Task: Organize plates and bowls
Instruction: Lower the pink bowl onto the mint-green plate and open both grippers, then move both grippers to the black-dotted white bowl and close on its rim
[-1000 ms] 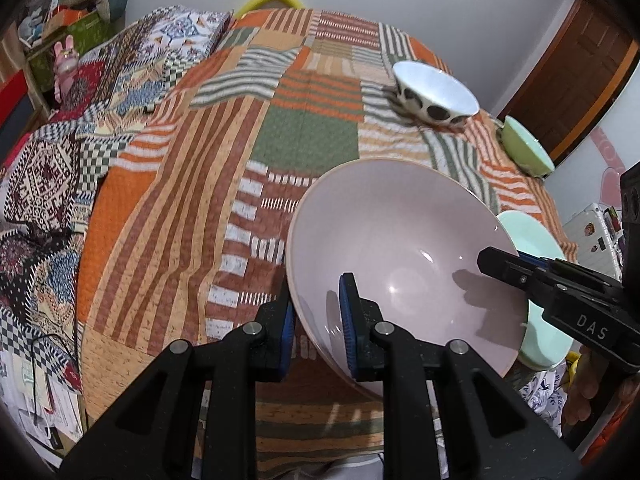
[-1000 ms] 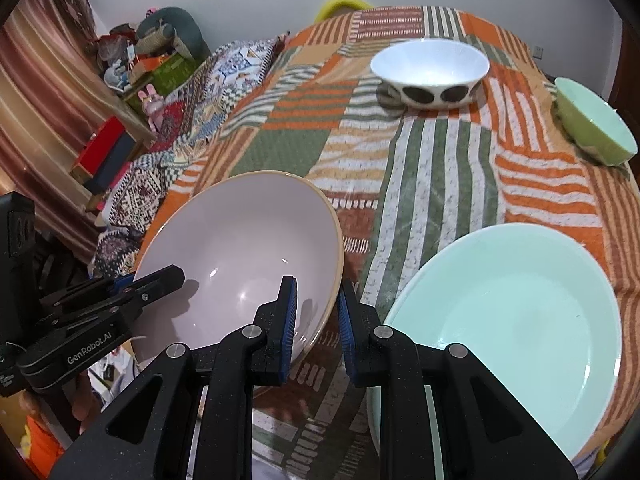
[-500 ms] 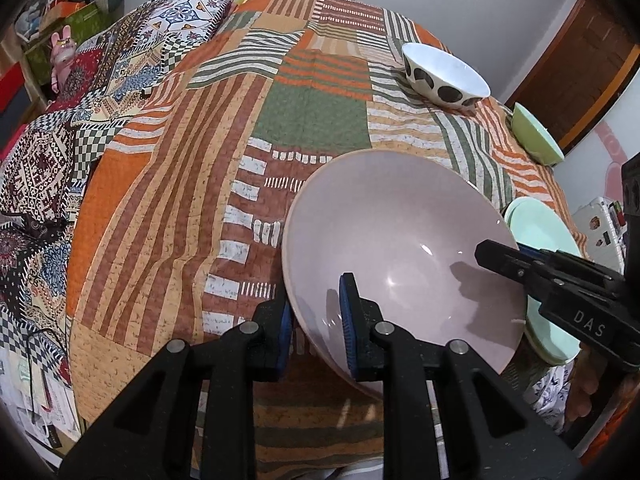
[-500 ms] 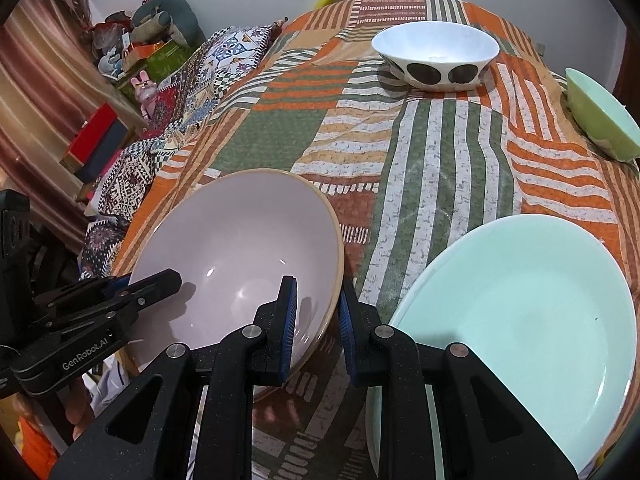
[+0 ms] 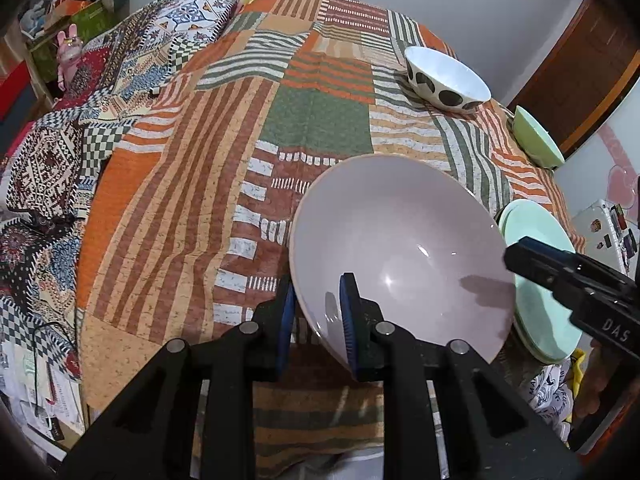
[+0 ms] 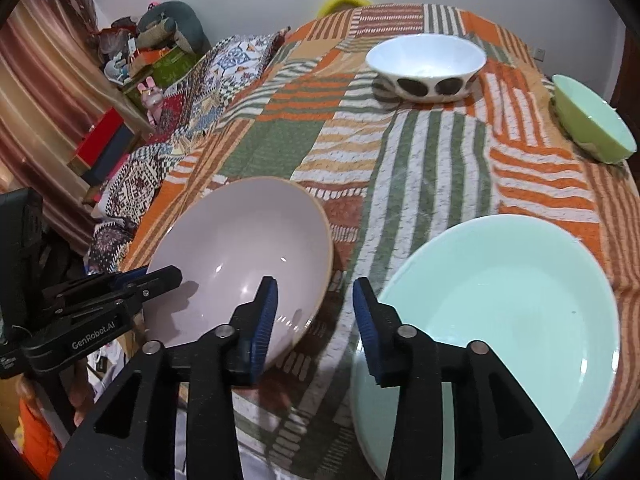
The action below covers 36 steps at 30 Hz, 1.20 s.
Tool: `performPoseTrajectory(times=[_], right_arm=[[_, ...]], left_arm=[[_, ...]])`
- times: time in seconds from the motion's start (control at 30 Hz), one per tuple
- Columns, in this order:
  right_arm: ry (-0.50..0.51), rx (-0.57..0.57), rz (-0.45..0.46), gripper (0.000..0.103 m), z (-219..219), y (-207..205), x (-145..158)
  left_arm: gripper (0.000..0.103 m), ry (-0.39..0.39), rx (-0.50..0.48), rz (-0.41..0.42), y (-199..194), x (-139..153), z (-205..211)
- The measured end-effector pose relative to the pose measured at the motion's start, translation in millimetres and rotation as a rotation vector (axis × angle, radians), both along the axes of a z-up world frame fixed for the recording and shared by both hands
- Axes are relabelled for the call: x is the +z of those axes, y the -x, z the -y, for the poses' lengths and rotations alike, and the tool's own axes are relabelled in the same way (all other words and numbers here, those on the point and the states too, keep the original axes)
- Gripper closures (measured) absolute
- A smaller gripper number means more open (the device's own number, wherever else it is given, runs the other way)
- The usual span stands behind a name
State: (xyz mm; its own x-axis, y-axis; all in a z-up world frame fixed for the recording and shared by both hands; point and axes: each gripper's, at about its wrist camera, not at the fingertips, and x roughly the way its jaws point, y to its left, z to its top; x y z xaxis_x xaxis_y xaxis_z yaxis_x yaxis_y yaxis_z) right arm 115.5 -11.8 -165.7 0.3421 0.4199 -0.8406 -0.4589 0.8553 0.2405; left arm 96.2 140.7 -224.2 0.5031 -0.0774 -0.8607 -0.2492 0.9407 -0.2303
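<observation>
Pink bowl (image 5: 400,248): tilted over the quilt (image 5: 180,208), ahead of both my grippers.
Left gripper (image 5: 316,320): clamped on its near rim.
Right gripper (image 6: 314,320): spread apart, gripping nothing, rim just left of it.
Mint plate (image 6: 500,312): right of the bowl, nearer my right.

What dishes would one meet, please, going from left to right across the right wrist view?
pink bowl → white spotted bowl → mint plate → green bowl
</observation>
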Motion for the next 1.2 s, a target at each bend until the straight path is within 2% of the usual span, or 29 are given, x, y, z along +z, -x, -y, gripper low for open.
performPoseTrajectory(times=[0.1,0.3,0.37,0.47,0.57,0.67,0.93,1.2], right_arm=[[-0.008,-0.010,0.019,0.066,9,1,9],[-0.020,-0.051,0.079,0.065,30,3,30],[-0.029,-0.067,0.101,0.065,39,2,39],[-0.033,-0.094,0.147,0.064,52,0,54],[-0.029,-0.119,0.200,0.056,64,-4,70],[-0.019,-0.154,0.257,0.054,75,-14,85],[-0.040,-0.227,0.344,0.054,101,-50,120],[-0.059,-0.284,0.319,0.054,107,-102,118]], left_arm=[[0.080,-0.023,0.004,0.018,3,11,1],[0.073,-0.092,-0.024,0.122,1,56,12],[0.064,-0.112,-0.030,0.167,-1,72,17],[0.055,-0.151,-0.044,0.247,-6,100,27],[0.047,-0.194,-0.056,0.327,-15,126,38],[0.043,-0.223,-0.063,0.375,-29,144,45],[0.039,-0.208,-0.084,0.404,-81,163,56],[0.039,-0.183,-0.105,0.352,-150,148,56]])
